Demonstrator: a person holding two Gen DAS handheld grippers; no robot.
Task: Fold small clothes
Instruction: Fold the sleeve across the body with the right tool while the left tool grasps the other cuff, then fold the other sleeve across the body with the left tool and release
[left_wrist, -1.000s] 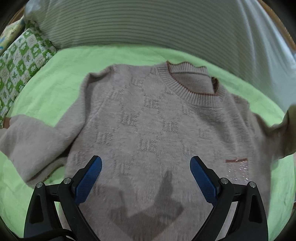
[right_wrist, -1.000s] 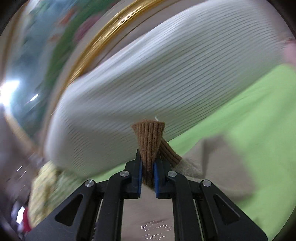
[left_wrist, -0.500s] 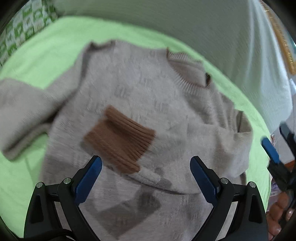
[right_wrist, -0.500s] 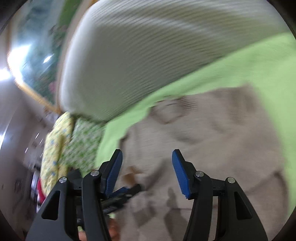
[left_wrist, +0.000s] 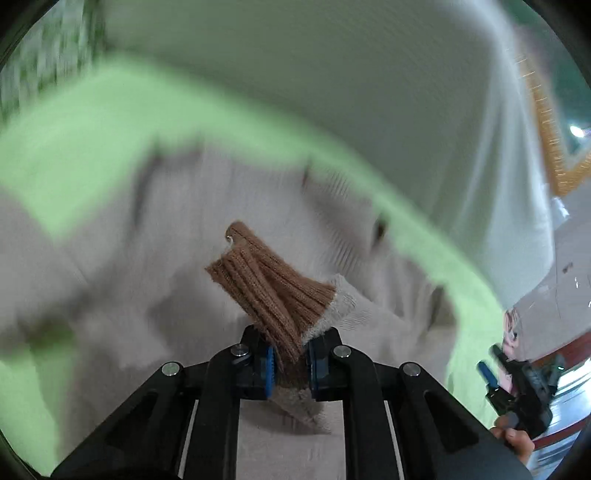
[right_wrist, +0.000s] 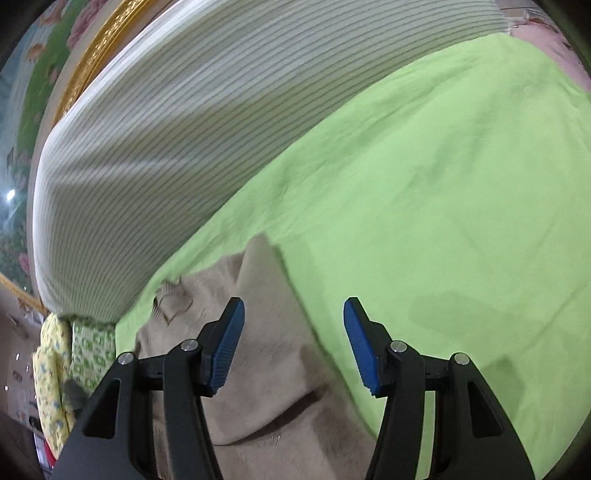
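Note:
A beige knit sweater (left_wrist: 177, 236) lies flat on a green sheet (left_wrist: 92, 122). My left gripper (left_wrist: 290, 363) is shut on the sweater's brown ribbed sleeve cuff (left_wrist: 273, 288), held up over the sweater's body. The view is blurred. In the right wrist view my right gripper (right_wrist: 293, 345) is open and empty above the sweater's right edge (right_wrist: 258, 332), with its collar (right_wrist: 171, 301) to the left. The right gripper also shows at the far right of the left wrist view (left_wrist: 517, 384).
A white striped pillow (right_wrist: 184, 129) lies along the far edge of the sheet (right_wrist: 443, 184). Green and yellow patterned pillows (right_wrist: 66, 354) sit at the left. A gold-framed headboard (right_wrist: 92, 48) rises behind.
My right gripper let go of the cuff after laying the sleeve across the sweater and drew back to the right. My left gripper closed on that cuff and lifted it.

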